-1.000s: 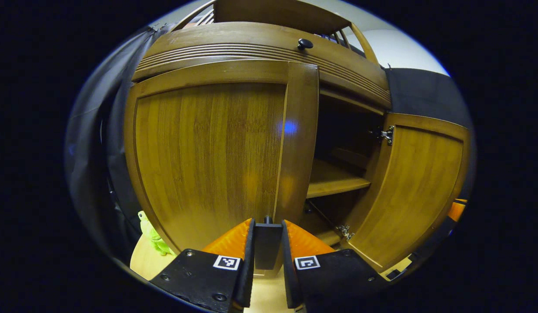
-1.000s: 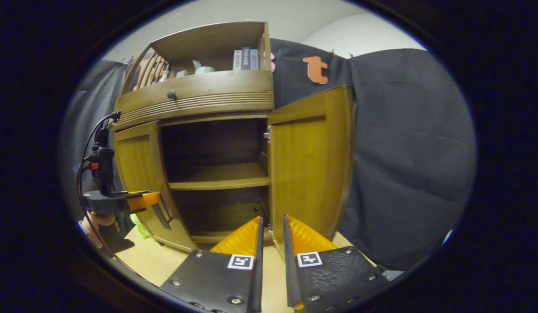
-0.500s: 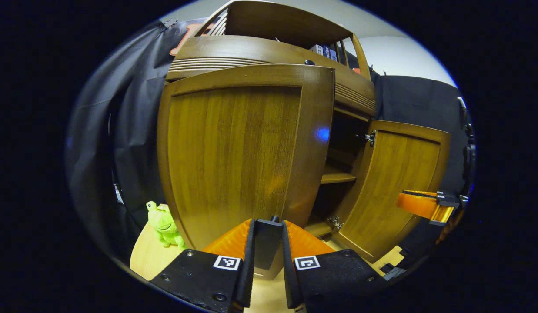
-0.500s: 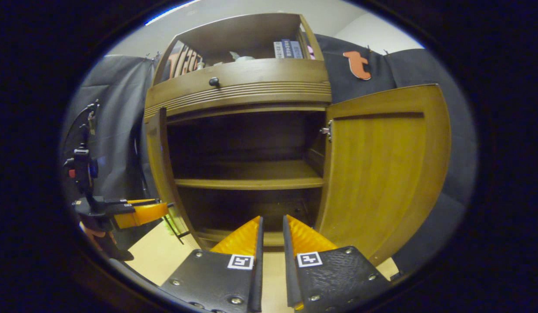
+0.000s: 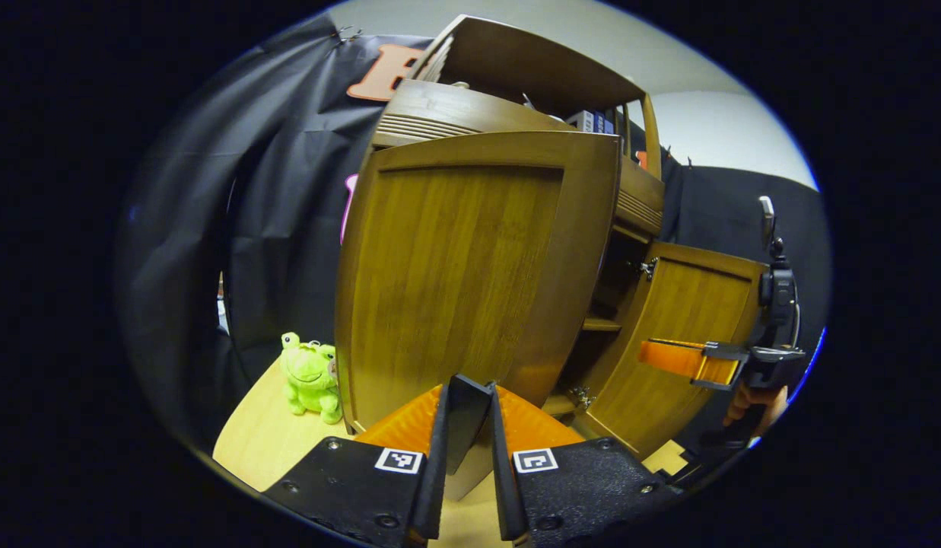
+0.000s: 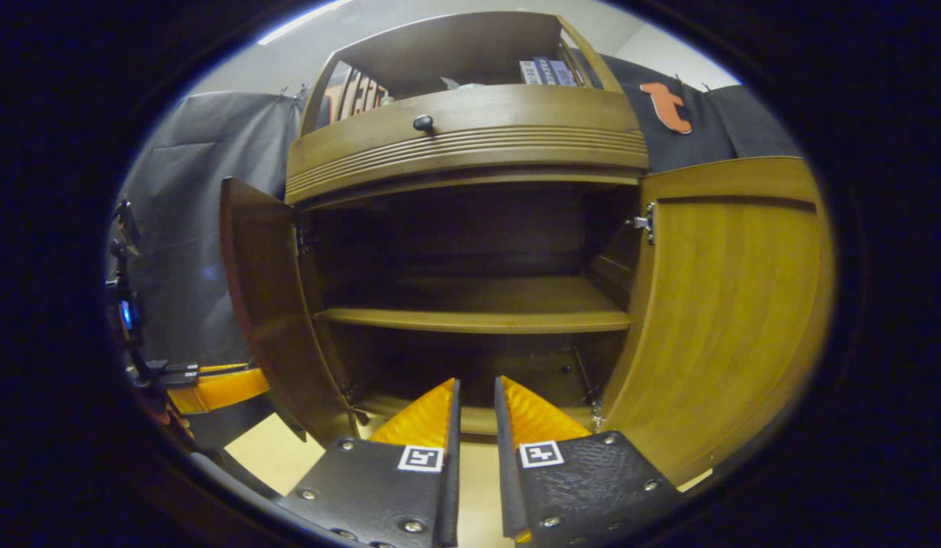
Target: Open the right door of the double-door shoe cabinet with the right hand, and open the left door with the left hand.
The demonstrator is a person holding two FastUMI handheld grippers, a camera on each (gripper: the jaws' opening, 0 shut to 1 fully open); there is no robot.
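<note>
Both doors of the shoe cabinet [image 6: 470, 152] stand swung out. In the right gripper view the left door [image 6: 261, 304] hangs open on its hinges at the left of the dark interior, and the right door [image 6: 732, 320] stands wide at the right, with a bare middle shelf [image 6: 478, 320] between them. The left tongs [image 5: 466, 411] are pinched on the free edge of the left door's lower part (its dark edge sits between the two fingers in the left gripper view). The right tongs [image 6: 474, 403] are pressed nearly together with a thin gap, holding nothing, and point at the open interior, apart from the right door. A green plush frog [image 5: 312, 377] sits on the pale surface [image 5: 265, 441] just left of the cabinet.
</note>
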